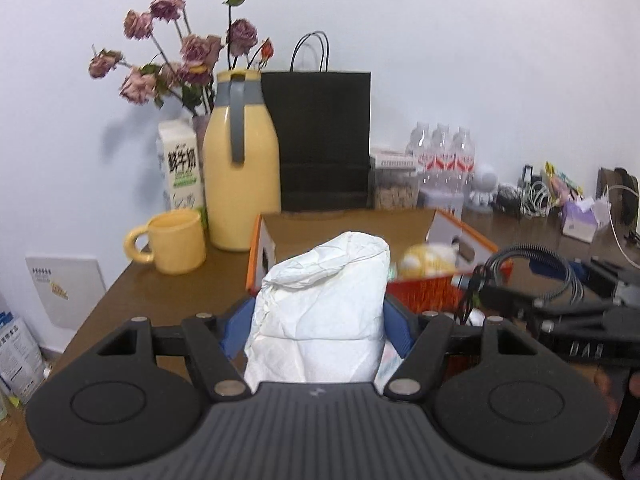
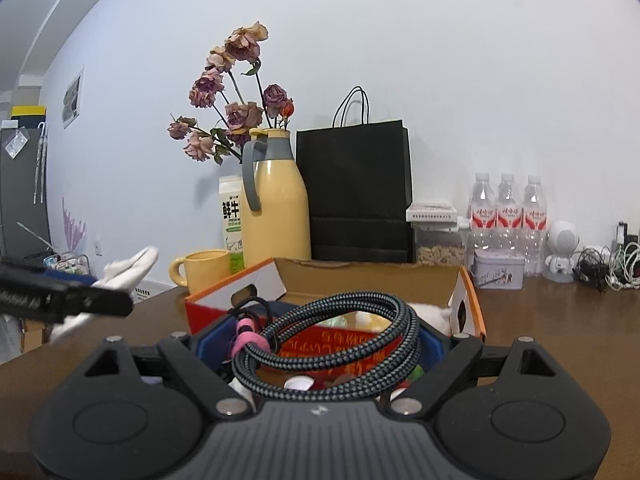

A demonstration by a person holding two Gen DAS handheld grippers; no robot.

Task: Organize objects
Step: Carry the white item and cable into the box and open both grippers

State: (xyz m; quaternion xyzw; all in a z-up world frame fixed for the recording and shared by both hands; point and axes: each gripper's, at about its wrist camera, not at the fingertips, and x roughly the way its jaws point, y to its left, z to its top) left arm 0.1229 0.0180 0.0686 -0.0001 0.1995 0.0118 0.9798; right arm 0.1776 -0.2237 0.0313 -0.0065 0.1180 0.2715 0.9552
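Between my left tongs' [image 1: 318,332] blue pads sits a crumpled white paper bundle [image 1: 320,316], clamped. My right tongs [image 2: 320,344] pinch a coiled braided cable [image 2: 332,344]. Beyond both, the open cardboard box [image 2: 372,278].

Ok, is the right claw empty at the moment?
No, the right claw is shut on a coiled braided cable bound with a pink strap, held just in front of the open cardboard box.
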